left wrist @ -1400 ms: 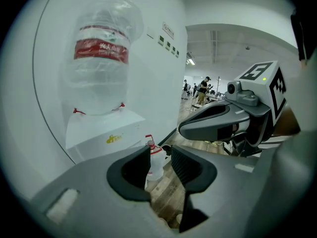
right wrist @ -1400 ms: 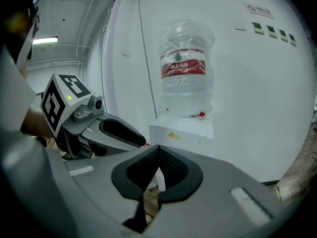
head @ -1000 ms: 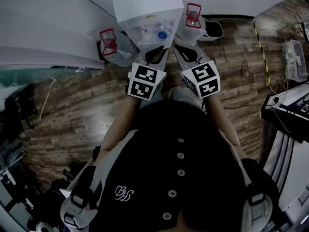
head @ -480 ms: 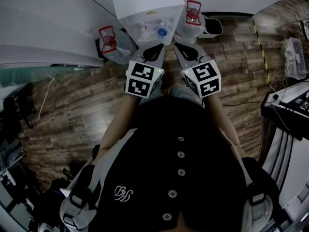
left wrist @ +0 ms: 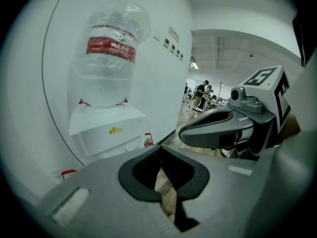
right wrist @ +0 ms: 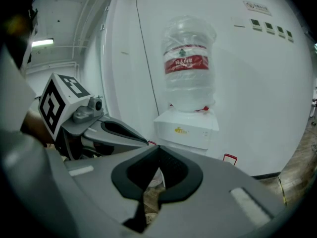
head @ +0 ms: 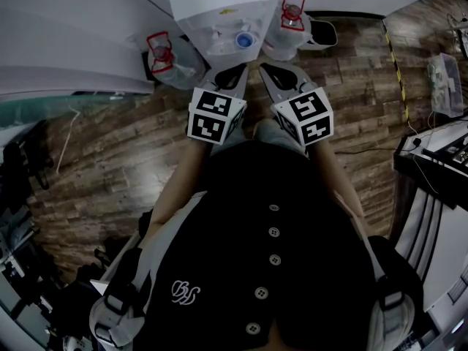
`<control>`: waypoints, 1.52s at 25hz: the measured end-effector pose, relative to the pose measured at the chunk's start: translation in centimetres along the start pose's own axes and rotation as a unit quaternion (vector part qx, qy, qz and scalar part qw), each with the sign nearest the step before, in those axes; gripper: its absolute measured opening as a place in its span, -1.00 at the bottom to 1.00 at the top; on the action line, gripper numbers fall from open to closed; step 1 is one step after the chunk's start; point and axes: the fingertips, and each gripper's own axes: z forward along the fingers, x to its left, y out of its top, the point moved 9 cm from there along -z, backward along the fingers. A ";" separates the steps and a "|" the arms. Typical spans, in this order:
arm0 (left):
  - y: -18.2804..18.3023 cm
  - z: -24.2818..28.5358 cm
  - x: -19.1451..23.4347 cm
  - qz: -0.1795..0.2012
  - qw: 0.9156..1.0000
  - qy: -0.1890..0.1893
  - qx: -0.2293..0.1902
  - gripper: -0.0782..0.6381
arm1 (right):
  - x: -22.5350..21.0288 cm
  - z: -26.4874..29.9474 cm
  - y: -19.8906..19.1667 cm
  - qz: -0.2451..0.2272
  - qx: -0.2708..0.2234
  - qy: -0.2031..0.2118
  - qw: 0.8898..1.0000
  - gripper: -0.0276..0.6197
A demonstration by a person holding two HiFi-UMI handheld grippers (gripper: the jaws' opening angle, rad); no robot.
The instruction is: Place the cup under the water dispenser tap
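Observation:
The white water dispenser (head: 219, 9) stands against the wall with a clear bottle with a red label (left wrist: 111, 58) upside down on top; the right gripper view shows the dispenser (right wrist: 185, 130) too. My left gripper (head: 235, 73) and right gripper (head: 269, 72) are side by side just in front of it, pointing at it. In the left gripper view my left gripper (left wrist: 161, 155) is shut on nothing. In its own view my right gripper (right wrist: 157, 150) is shut and empty as well. I see no cup in any view, and the taps are hidden behind the jaws.
Two water bottles with red caps stand on the wooden floor beside the dispenser, one on the left (head: 162, 50) and one on the right (head: 292, 9). Equipment and cables (head: 439, 159) lie at the right edge. People stand far down the hall (left wrist: 200, 90).
Almost nothing differs. The head view has shifted slightly, so the dispenser and both grippers sit a little higher in the picture. The grippers stay side by side.

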 end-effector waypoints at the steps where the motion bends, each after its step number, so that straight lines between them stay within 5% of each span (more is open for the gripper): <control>1: -0.1 0.0 0.0 -0.001 1.000 0.000 0.001 -0.78 | 0.1 0.0 0.0 0.002 0.000 0.001 1.000 -0.91; 38: -1.2 0.8 -0.5 -0.024 0.999 -0.021 0.020 -0.78 | -0.3 -0.1 -0.9 -0.015 0.027 0.015 0.999 -0.91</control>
